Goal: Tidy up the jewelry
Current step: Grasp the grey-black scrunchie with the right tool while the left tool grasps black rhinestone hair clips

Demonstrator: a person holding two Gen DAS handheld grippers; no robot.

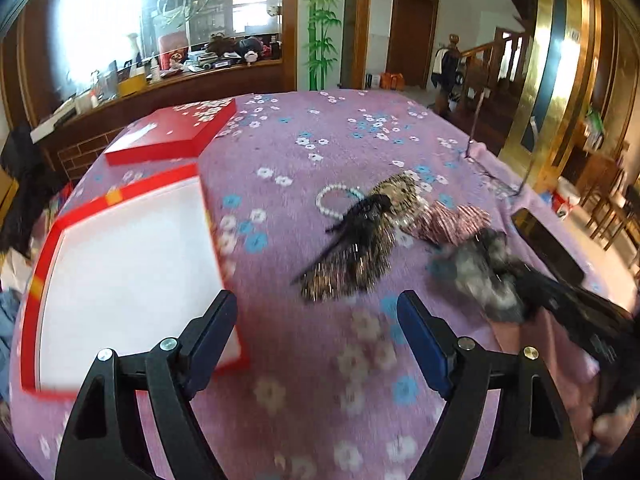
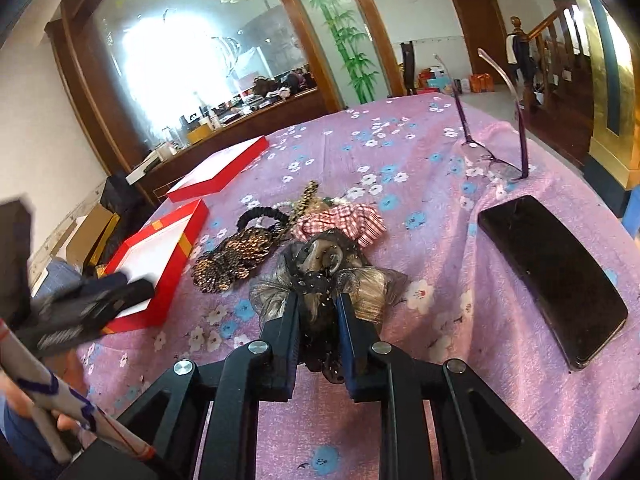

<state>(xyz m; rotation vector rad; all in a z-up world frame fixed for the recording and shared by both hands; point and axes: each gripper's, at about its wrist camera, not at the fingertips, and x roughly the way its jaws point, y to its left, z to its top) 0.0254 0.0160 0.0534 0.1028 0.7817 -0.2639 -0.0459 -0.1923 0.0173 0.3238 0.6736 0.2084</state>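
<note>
Gauzy hair bow | R tongs clamped on it | L tongs spread wide

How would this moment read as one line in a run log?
right tool: shut on grey bow hairpiece | left tool: open, empty | red box: open
</note>
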